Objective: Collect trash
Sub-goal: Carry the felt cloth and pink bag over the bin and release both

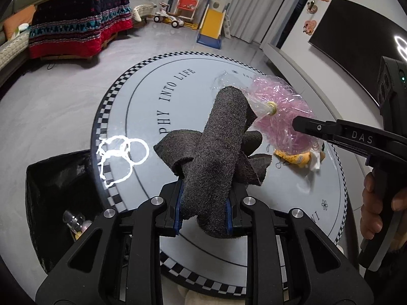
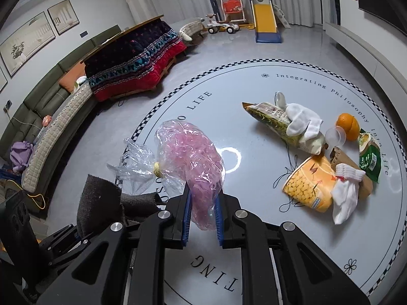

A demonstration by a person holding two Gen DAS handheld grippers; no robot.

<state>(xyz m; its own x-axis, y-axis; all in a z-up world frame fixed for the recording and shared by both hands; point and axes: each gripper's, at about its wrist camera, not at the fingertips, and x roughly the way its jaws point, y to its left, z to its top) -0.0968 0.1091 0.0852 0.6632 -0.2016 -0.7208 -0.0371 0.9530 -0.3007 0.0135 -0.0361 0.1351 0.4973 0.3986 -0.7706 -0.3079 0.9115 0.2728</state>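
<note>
My left gripper is shut on a dark grey felt scrap and holds it above the round white table. My right gripper is shut on a clear plastic bag of pink shreds, held above the table. The same bag shows in the left wrist view, just right of the felt, with the right gripper's finger against it. The felt shows at lower left in the right wrist view. A black bin stands on the floor left of the table.
On the table's right side lie a yellow corn snack bag, a green-brown snack bag, white socks, an orange, a green packet and a clear lid. A sofa, a covered table and toys stand beyond.
</note>
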